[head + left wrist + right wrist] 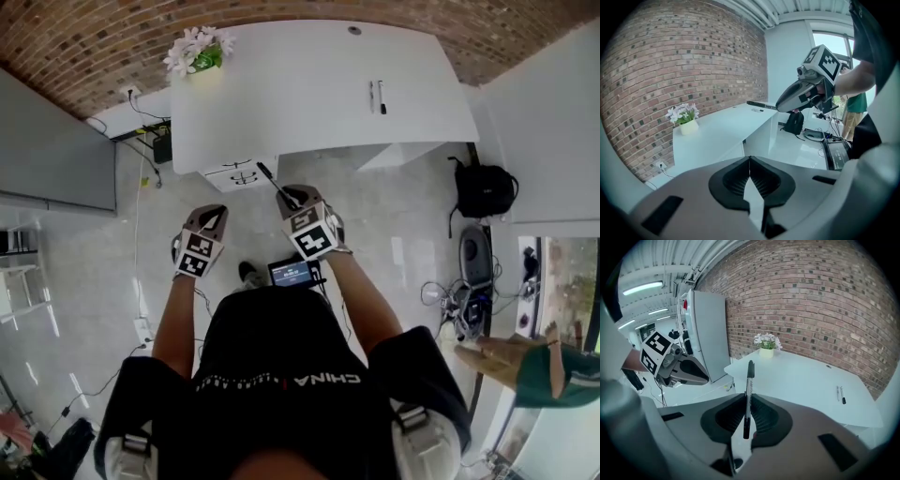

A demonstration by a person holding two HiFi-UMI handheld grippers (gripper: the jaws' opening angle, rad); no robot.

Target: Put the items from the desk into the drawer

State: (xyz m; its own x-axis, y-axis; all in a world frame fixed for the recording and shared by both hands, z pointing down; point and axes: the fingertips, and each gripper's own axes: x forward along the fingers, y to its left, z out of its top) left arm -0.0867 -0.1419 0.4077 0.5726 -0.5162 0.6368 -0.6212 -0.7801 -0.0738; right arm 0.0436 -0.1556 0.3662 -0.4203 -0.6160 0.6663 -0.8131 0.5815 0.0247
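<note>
Your right hand-held gripper [748, 404] pinches a black marker [749, 380] in the air before the white desk [309, 84], where two pens [377, 97] lie. Your left hand-held gripper [750, 176] is pressed together, empty.

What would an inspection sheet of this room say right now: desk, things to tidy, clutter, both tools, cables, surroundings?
Surface: white desk, mostly bare.
Job's things: black pen in the right tool; two more pens lying on the desk; white drawer unit under the desk edge, open or shut cannot be told.
Clutter: flower pot at a far desk corner.
Grippers: left tool shut and empty; right tool shut on the black pen; both held short of the desk.
Cables: loose cables by the wall socket; a tangle on the floor at right.
Surroundings: brick wall, black backpack, another person's hand.
</note>
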